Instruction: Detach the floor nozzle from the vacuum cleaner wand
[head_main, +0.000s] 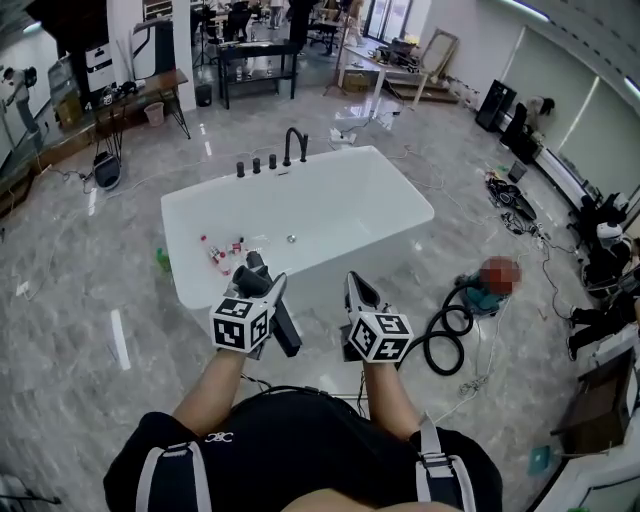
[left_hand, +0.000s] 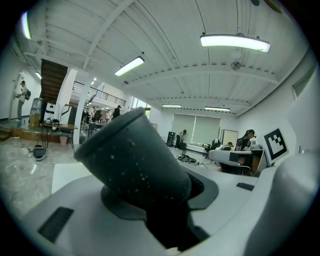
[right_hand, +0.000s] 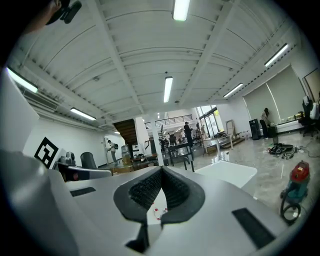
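Note:
A dark grey tube piece of the vacuum cleaner sits crosswise in my left gripper, which is shut on it. In the left gripper view the tube fills the middle and slants up to the left out of the left gripper. My right gripper is held beside it, shut and empty. In the right gripper view the dark pads of the right gripper meet with nothing between them. Both grippers are raised in front of my chest. No floor nozzle can be told apart in any view.
A white bathtub with a black faucet stands just ahead, small bottles on its near corner. A teal vacuum body with a coiled black hose lies on the floor at right. Tables, cables and people are farther off.

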